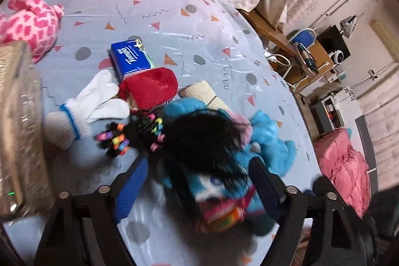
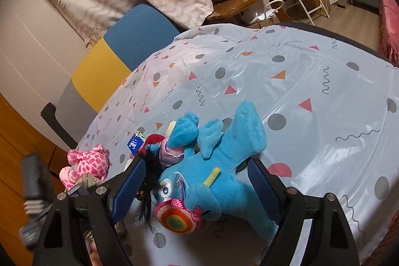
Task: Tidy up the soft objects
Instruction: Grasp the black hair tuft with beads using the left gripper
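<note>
A blue plush doll [image 2: 219, 166] with black hair and a round striped lollipop lies on the patterned tablecloth [image 2: 311, 96]. My right gripper [image 2: 195, 181] stands open around its head; the left pad brushes the hair, and I see no squeeze. In the left wrist view the same doll [image 1: 269, 141] is blurred between the fingers of my left gripper [image 1: 197, 186], which looks open with a gap on its left side. Beyond lie a white glove [image 1: 87, 104], a red plush piece [image 1: 152, 89], a blue tissue pack [image 1: 131, 59], a black bundle with coloured beads [image 1: 122, 139] and a pink spotted plush [image 1: 32, 24].
A clear box [image 1: 17, 116] stands at the table's left edge, close to my left gripper. A beige roll [image 1: 202, 94] lies behind the doll. A blue and yellow chair [image 2: 117, 51] stands at the far side. Furniture and a pink bedspread [image 1: 346, 171] are to the right.
</note>
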Demonstrator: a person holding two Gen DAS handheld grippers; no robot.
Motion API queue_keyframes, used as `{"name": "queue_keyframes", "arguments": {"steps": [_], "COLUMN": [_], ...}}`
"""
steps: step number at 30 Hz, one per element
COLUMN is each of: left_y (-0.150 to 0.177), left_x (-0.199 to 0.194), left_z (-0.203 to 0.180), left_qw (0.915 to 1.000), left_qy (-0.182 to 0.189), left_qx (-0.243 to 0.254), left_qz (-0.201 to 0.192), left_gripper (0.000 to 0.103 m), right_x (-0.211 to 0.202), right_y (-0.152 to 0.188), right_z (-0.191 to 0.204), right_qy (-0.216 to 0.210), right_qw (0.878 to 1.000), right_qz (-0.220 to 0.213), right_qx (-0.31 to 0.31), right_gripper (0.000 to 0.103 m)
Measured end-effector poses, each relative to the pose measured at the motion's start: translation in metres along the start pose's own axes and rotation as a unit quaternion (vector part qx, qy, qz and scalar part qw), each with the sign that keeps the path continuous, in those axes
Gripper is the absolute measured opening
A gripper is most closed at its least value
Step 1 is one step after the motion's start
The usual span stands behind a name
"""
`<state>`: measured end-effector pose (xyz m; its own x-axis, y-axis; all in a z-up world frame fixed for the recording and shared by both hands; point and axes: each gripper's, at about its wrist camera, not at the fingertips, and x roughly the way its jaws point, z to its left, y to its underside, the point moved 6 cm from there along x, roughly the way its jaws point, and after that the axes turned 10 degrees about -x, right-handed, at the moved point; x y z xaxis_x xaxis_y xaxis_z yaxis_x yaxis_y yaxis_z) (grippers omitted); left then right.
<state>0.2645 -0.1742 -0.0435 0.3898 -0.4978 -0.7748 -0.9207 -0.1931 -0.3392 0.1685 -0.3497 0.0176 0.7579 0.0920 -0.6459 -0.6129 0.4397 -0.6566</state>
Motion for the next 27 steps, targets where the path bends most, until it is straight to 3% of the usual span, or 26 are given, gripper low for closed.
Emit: {"name": "queue_keyframes", "arguments": {"steps": [1,2,4,7,20,27], "left_y": [-0.002,-0.004,-0.002,0.007,0.085,0.117], "left_x": [0.006,0.013,0.025,0.02,-0.036,-0.045], "left_z": [0.0,-0.001,-0.003,-0.003,0.042,0.062], "left_qw": [1.0,1.0,0.9994,0.9983,0.9831,0.9866], "left_qy": [-0.003,-0.003,-0.011,-0.013,-0.035,-0.028], "left_qx": [0.0,0.005,0.026,0.056,0.179,0.154], "left_qz": [0.001,0.005,0.019,0.003,0.012,0.047], "left_gripper": [0.019,0.003,0.002,0.001,0.001,0.001], "right_x": [0.0,0.002,0.003,0.004,0.003,0.003], "right_y": [0.0,0.0,0.001,0.001,0.002,0.003], "right_z": [0.0,-0.001,-0.002,-0.004,-0.006,-0.007], "right_qy": [-0.001,-0.002,-0.006,-0.005,0.004,0.007], "right_qw": [1.0,1.0,1.0,1.0,1.0,1.0], "right_qz": [0.001,0.003,0.008,0.009,0.009,0.014], "right_qx": [0.001,0.004,0.009,0.013,0.015,0.016], "right_gripper": [0.086,0.086,0.086,0.086,0.086,0.086]}}
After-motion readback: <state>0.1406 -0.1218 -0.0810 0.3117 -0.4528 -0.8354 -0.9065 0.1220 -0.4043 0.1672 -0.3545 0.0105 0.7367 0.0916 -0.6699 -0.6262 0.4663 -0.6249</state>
